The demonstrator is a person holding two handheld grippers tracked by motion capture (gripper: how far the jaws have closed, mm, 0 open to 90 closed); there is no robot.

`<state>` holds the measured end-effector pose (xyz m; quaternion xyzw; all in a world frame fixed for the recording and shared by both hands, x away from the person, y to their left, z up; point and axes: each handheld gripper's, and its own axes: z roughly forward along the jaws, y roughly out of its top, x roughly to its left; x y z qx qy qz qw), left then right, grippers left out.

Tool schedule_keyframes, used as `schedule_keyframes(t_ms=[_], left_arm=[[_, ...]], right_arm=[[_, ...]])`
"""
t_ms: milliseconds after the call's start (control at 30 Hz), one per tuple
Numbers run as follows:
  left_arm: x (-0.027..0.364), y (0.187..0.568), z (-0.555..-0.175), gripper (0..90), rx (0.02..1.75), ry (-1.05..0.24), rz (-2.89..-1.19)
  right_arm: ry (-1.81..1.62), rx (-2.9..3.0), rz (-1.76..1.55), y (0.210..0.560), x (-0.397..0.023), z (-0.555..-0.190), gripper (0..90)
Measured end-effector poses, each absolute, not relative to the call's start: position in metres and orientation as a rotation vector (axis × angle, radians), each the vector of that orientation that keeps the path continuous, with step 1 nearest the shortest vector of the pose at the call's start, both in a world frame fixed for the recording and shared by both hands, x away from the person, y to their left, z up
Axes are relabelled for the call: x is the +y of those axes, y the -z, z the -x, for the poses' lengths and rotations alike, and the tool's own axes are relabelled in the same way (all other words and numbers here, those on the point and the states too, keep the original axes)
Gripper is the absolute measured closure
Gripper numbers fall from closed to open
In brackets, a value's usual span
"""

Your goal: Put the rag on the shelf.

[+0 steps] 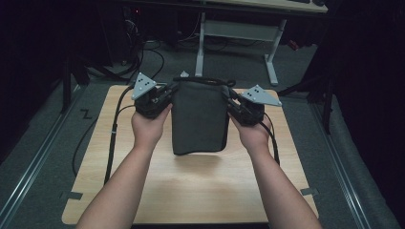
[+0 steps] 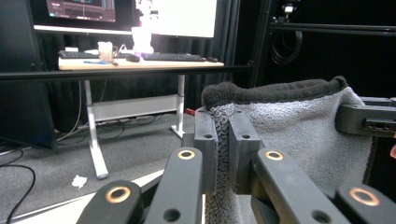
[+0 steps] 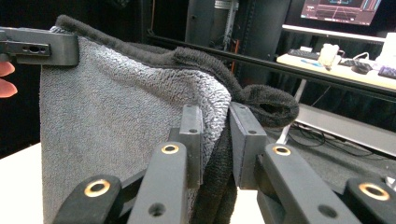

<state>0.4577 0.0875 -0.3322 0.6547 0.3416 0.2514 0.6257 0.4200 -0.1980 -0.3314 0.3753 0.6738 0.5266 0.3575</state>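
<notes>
- We see the wooden table (image 1: 191,191) as the largest thing here; its light top lies under our forearms, and grey floor runs around it.
- Above the far half of the table hangs the grey towel (image 1: 199,117). It is lifted by its two upper corners and falls straight down as a folded sheet; its lower edge is close over the table top, and we cannot tell if it touches the wood.
- The towel has a darker rolled hem (image 2: 280,91) along its top edge, and this hem is stretched between our two tools.
- Our left gripper (image 1: 173,91) is at the upper left corner of the towel. In the left gripper view its two black jaws stand close together with the cloth squeezed between them, so it is pinching the towel.
- Our right gripper (image 1: 230,102) is at the upper right corner. In the right gripper view its jaws also press on a thick fold of the towel (image 3: 116,121), so it is pinching the cloth too.
- Behind the table we see a white-legged desk (image 1: 239,28), well apart from it.
</notes>
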Motion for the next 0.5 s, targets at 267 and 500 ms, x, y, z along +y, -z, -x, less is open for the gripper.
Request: schedule_keyframes(t_ms=[267,500], left_arm=[[0.08,0.335,-0.489,84.2,0.788,-0.595,-1.535],[0.078,0.346,-0.515,84.2,0.816,-0.582,-1.595]], right_arm=[[-1.331,1.766,-0.987,0.331,-0.204,-0.455,77.5],[-1.299,1.811,-0.999,0.336,-0.207,-0.481,77.5]])
